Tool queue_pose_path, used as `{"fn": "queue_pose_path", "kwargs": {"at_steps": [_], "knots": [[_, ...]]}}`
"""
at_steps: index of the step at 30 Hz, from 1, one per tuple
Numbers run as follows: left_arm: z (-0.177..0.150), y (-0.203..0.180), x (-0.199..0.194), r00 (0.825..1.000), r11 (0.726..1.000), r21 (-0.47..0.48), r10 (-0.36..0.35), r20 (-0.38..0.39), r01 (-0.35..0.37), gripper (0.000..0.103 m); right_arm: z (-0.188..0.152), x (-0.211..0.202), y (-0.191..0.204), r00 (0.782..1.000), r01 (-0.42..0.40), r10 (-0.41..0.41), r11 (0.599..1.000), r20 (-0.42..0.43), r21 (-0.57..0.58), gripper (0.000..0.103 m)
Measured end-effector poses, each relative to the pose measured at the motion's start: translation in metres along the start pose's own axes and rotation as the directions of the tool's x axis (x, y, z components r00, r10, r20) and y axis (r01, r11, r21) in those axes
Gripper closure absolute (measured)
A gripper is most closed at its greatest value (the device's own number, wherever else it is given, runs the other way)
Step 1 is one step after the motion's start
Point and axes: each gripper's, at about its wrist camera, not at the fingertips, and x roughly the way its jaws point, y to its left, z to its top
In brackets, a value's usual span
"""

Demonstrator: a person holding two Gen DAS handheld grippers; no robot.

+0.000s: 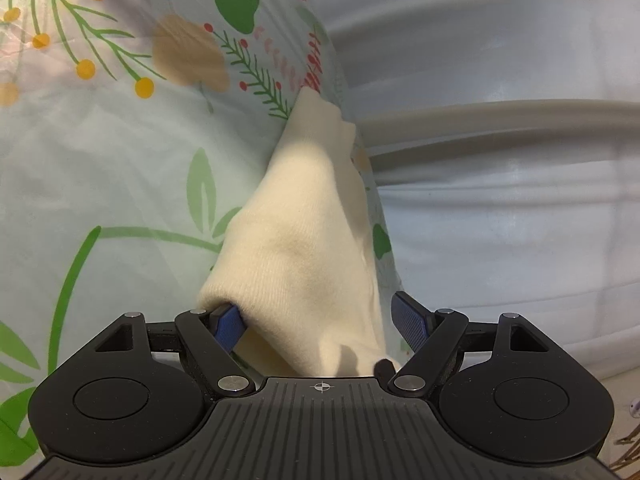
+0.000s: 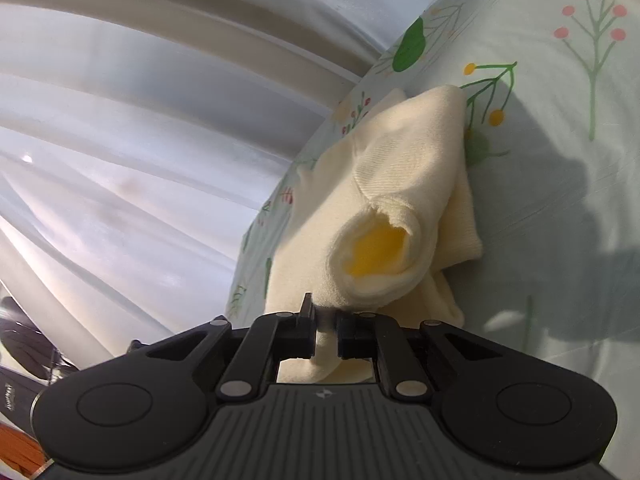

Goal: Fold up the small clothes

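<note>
The floral sheet (image 1: 120, 168) is the biggest thing before you: pale green, printed with leaves and berries, it fills the left of your left wrist view and the right of your right wrist view (image 2: 560, 200). Its edge runs diagonally through both views, and past that edge there is only pale, blurred background. The open room lies on the sheet's wide, bare side.

One cream sock (image 1: 304, 216) lies close along that edge, reaching from near your grippers toward the far side. In your right wrist view the sock (image 2: 400, 168) is bunched, its cuff gaping toward you with a yellow inside showing.

Your left gripper (image 1: 320, 324) stands wide apart. The near end of the sock is draped over its left finger (image 1: 228, 326), which sits tucked inside the fabric; the right finger (image 1: 410, 322) is clear of the cloth, so nothing is pinched.

Your right gripper (image 2: 324, 328) is closed tight on a fold of the sock's near edge, just below the cuff.

Count: one sock, one sheet, two grippers.
</note>
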Motion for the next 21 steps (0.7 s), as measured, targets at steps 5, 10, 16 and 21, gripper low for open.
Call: {"fn": "queue_pose_path", "kwargs": {"at_steps": [5,10,16,21], "knots": [[0.005,0.004,-0.015,0.998,1.0,-0.012,0.002,0.057,-0.001,0.022,0.002,0.004,-0.011,0.999,-0.026,0.027,0.999,-0.025,0.034,0.094],[0.005,0.015,-0.017,0.997,0.998,-0.039,0.051,0.054,-0.049,0.024,-0.012,0.018,-0.024,0.987,0.145,-0.149,0.987,-0.065,-0.069,0.096],[0.007,0.002,-0.036,0.974,0.972,0.135,0.173,0.144,-0.193,0.023,-0.008,-0.001,0.0,0.974,0.199,-0.217,0.954,-0.058,-0.223,0.074],[0.015,0.0,-0.023,0.983,0.971,0.167,0.159,0.092,-0.172,0.02,-0.005,-0.011,0.003,0.969,0.216,-0.236,0.951,-0.069,-0.219,0.071]]}}
